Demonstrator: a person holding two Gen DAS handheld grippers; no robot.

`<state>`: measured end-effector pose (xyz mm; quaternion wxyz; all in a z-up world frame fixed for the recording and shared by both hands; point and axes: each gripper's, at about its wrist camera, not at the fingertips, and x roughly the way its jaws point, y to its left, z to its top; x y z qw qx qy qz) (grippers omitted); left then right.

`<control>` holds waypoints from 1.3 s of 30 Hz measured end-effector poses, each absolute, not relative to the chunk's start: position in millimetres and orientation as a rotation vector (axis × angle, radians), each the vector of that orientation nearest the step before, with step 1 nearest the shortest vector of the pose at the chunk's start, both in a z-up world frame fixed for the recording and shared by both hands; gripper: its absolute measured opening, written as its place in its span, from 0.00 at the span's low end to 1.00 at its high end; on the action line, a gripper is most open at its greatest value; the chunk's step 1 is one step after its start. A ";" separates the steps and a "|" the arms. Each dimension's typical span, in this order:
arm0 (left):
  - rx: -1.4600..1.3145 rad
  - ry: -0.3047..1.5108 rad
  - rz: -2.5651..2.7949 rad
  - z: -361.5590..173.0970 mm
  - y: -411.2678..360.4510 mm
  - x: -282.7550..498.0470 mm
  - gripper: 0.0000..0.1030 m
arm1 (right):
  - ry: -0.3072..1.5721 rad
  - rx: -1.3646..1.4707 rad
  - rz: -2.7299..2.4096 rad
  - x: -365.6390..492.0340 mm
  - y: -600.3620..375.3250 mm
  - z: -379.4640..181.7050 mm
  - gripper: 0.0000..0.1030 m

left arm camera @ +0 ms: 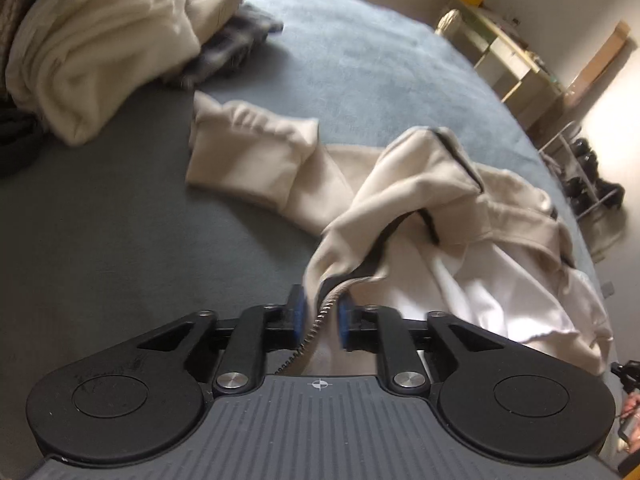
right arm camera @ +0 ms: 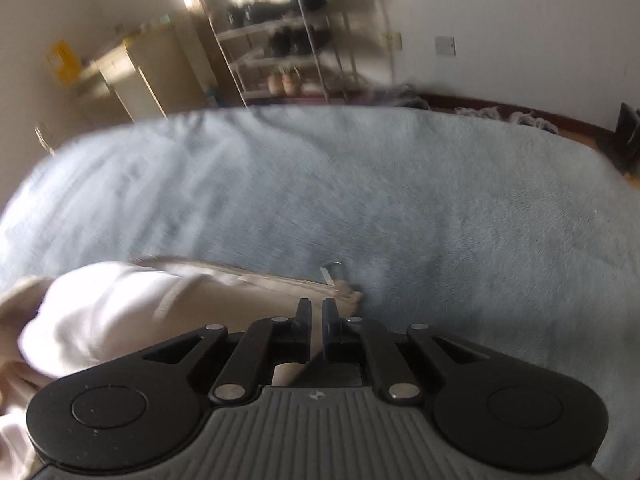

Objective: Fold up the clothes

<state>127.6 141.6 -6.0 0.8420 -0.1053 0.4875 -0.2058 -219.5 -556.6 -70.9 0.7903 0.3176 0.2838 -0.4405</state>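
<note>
A beige zip-up jacket lies crumpled on the blue-grey bed, its white lining showing at the right and one sleeve stretched to the left. My left gripper is shut on the jacket's zipper edge and lifts it. In the right wrist view the jacket lies at the lower left. My right gripper is shut on the jacket's hem corner, beside the metal zipper pull.
A heap of cream and grey clothes sits at the far left of the bed. Beyond the bed stand a shelf unit, a shoe rack and a wall.
</note>
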 end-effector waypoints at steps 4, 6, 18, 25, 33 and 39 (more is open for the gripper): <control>-0.284 0.869 -0.484 18.4 148.4 126.2 0.42 | 0.439 0.514 -0.921 -217.4 -518.3 -31.6 0.38; -0.261 0.815 -0.508 23.0 136.6 129.4 0.58 | 0.397 0.534 -0.805 -198.4 -504.0 -17.1 0.44; 0.245 0.859 -0.597 -44.5 -21.4 185.3 0.93 | 0.670 1.071 -0.241 54.4 -461.3 -86.4 0.69; 0.149 0.989 -0.568 -82.7 -21.1 205.8 0.35 | 0.768 1.359 -0.247 115.4 -468.4 -137.4 0.68; -0.063 0.944 -0.575 -94.8 16.9 188.3 0.04 | 0.740 1.331 -0.328 146.0 -479.7 -145.6 0.24; -0.215 0.875 -0.596 -84.3 43.1 178.8 0.02 | 0.655 1.225 -0.288 181.4 -468.2 -127.1 0.11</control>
